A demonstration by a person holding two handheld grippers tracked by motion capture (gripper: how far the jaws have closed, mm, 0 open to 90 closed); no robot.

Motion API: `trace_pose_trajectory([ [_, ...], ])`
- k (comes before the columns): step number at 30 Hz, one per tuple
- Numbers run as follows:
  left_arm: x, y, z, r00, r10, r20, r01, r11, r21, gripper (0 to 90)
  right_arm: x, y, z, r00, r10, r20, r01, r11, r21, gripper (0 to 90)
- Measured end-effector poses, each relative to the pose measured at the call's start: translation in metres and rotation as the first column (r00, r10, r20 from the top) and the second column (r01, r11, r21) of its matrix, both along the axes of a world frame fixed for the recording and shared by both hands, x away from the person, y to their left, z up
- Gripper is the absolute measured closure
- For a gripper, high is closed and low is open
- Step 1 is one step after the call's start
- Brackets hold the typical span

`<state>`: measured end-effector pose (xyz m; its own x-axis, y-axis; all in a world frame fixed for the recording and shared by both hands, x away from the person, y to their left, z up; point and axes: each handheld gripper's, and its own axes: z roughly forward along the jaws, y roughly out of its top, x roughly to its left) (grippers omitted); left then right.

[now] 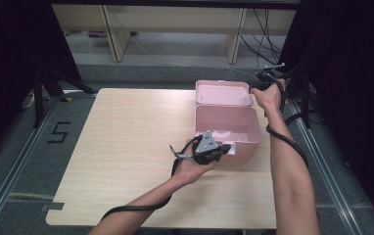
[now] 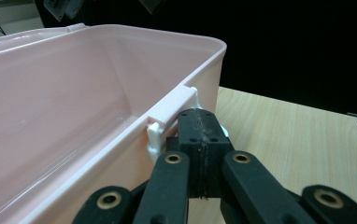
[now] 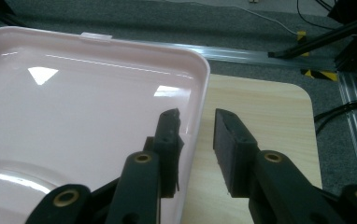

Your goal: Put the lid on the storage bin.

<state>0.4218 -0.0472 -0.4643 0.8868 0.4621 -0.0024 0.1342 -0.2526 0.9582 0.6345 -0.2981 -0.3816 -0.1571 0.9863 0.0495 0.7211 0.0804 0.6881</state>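
A pink plastic box (image 1: 251,128) stands open on the wooden table (image 1: 126,142), its lid (image 1: 222,93) tipped back behind it. My left gripper (image 1: 226,148) is at the box's front wall. In the left gripper view its jaws (image 2: 200,123) are shut pad to pad with nothing between them, the tips right under the white latch (image 2: 172,109) on the rim. My right gripper (image 1: 254,88) is at the lid's right edge. In the right gripper view it (image 3: 197,126) stands open astride the rim of the lid (image 3: 83,102), one pad over the inside, the other outside.
The inside of the box (image 2: 50,121) holds nothing. The table's left half is bare wood. Cables trail from both grippers along the forearms. Grey floor, metal rails (image 1: 9,171) and black stands (image 1: 43,93) surround the table; shelving legs stand at the back.
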Motion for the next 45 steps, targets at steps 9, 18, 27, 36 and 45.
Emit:
trace_pose_trajectory([
  [9,0.001,0.000,0.000,1.0000,-0.009,0.000,0.009,0.9999,-0.006,89.4,0.012,0.001,-0.005,0.9998,0.008,-0.018,-0.009,1.000,-0.021,74.2],
  [18,0.001,0.000,-0.001,1.0000,-0.006,-0.008,0.006,0.9999,-0.012,89.3,0.020,0.004,-0.008,0.9982,-0.037,-0.047,0.037,0.999,-0.004,74.2],
  [27,0.001,0.001,-0.001,0.9999,-0.007,-0.009,0.007,0.9999,-0.014,89.3,0.025,-0.001,-0.020,0.9974,-0.037,-0.061,0.036,0.999,-0.020,74.1],
  [36,0.001,0.001,-0.001,0.9999,-0.008,-0.012,0.008,0.9998,-0.017,89.3,0.029,0.004,-0.022,0.9951,-0.044,-0.088,0.045,0.999,0.014,76.1],
  [45,0.001,0.000,-0.002,0.9999,-0.008,-0.008,0.008,0.9998,-0.016,89.3,0.032,0.004,-0.023,0.9930,-0.053,-0.106,0.056,0.998,0.025,81.0],
])
